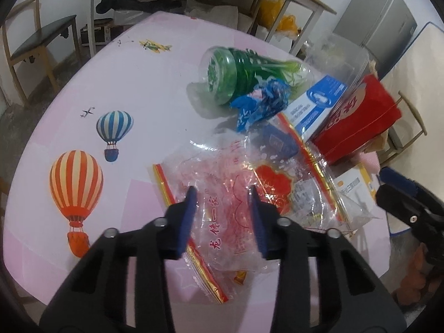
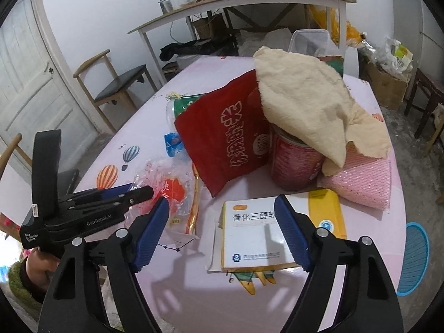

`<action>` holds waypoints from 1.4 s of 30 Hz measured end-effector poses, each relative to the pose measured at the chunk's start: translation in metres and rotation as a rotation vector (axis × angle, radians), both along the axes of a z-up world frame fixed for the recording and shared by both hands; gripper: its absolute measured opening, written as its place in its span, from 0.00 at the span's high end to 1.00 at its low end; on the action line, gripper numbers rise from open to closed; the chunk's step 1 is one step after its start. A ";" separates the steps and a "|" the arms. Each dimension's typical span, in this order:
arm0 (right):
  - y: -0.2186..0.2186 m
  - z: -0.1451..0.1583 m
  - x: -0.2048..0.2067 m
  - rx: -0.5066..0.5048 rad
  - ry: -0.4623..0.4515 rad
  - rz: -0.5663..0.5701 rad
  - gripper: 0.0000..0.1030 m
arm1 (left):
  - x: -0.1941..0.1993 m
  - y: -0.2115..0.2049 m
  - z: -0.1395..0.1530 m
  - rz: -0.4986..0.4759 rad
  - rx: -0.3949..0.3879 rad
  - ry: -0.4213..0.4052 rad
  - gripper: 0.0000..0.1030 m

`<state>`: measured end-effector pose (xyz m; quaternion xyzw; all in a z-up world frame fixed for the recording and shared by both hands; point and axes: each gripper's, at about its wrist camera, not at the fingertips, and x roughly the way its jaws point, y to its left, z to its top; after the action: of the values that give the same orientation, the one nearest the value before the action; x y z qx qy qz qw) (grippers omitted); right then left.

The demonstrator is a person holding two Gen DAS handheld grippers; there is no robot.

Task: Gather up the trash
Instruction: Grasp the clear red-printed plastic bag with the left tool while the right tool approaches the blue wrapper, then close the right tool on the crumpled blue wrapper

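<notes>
The table (image 1: 133, 88) carries a pink cover printed with hot-air balloons; the trash lies heaped toward its right edge as the left wrist view shows it.

Items, largest first:

- Red paper bag (image 2: 222, 136): stands tilted in the heap, leaning against the red can (image 2: 294, 163).
- Beige cloth (image 2: 310, 105): draped over the top of the can and hanging down its far side.
- Green plastic bottle (image 1: 236, 75): lies on its side toward the far edge, base facing the left wrist camera.
- Clear plastic bag (image 1: 236, 216): red print and a red-gold strip, crumpled flat on the cover near the near edge.
- Pink foam net (image 2: 360, 183): lies just beside the can, under the cloth's lower edge.
- White and yellow medicine box (image 2: 255, 236): flat on the cover, near the near edge.
- Blue and white box (image 1: 316, 105): rests against the red bag, behind the clear bag.
- Blue wrapper (image 1: 260, 102): crumpled, touching the bottle.

Left gripper (image 1: 223, 191): jaws partly spread, standing on either side of the clear plastic bag. Whether the pads press on the film cannot be told.

Right gripper (image 2: 222, 202): jaws spread wide above the medicine box, one finger over its right half; nothing is pinched.
</notes>
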<state>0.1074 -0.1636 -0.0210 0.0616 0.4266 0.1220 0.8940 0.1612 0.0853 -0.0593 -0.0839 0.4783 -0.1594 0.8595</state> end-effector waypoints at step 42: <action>0.129 -0.026 0.148 -0.535 0.274 0.229 0.21 | -0.028 0.043 0.000 0.063 -0.192 -0.095 0.85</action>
<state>0.2553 -0.0341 -0.0472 -0.2080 0.5643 0.0959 0.7932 0.1328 0.1281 -0.0598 -0.1731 0.4165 -0.1813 0.8739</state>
